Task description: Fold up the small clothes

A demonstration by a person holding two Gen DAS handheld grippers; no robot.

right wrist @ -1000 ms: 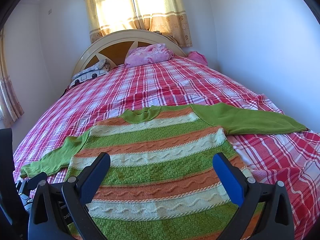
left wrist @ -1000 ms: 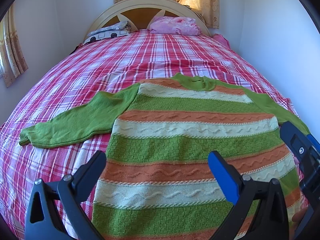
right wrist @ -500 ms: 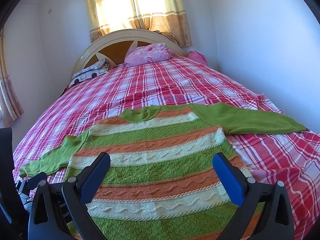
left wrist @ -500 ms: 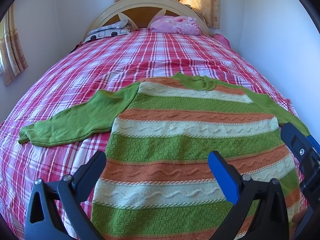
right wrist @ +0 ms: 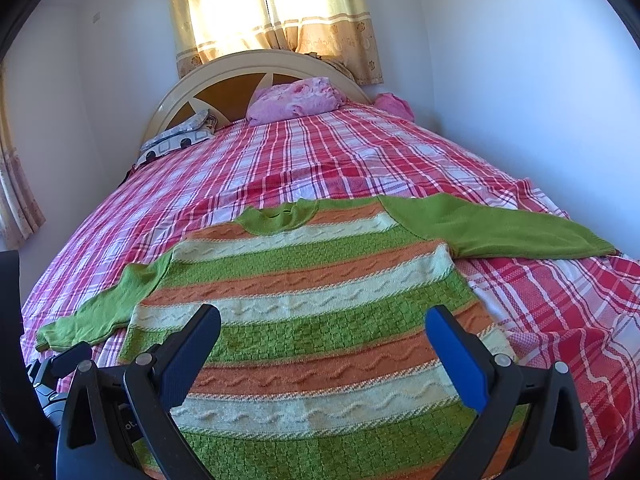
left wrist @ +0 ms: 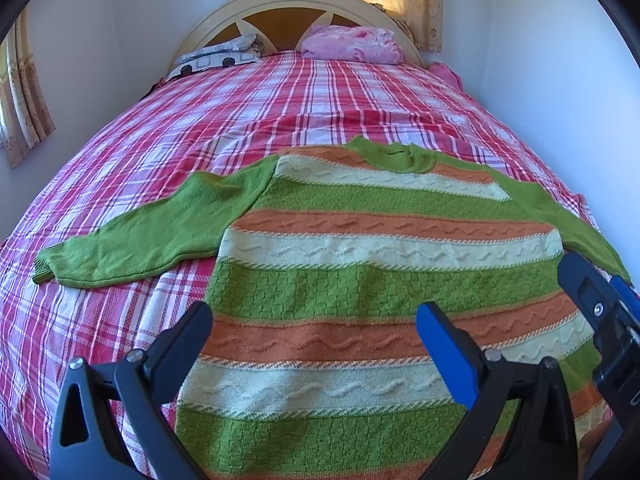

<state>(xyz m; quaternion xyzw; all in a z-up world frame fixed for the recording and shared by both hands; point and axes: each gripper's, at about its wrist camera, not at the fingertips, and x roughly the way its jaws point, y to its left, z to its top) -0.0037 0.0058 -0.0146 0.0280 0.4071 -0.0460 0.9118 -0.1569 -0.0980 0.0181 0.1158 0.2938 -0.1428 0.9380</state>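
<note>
A small knitted sweater (left wrist: 360, 248) (right wrist: 320, 300) with green, orange and cream stripes lies flat on the bed, neck toward the headboard. Its green left sleeve (left wrist: 152, 236) stretches out to the left and its right sleeve (right wrist: 500, 228) to the right. My left gripper (left wrist: 314, 344) hovers open above the lower left part of the sweater with nothing between its fingers. My right gripper (right wrist: 324, 344) is open too, above the lower middle of the sweater. The right gripper's body (left wrist: 600, 320) shows at the right edge of the left wrist view.
The bed carries a red and white plaid cover (left wrist: 240, 120) (right wrist: 320, 152). A pink pillow (left wrist: 352, 44) (right wrist: 296, 100) and a patterned pillow (left wrist: 216, 56) lie by the cream headboard (right wrist: 260, 68). White walls stand close on the right; curtains (right wrist: 272, 12) hang behind.
Both views have shifted only slightly; the sweater lies as before and both grippers stay open.
</note>
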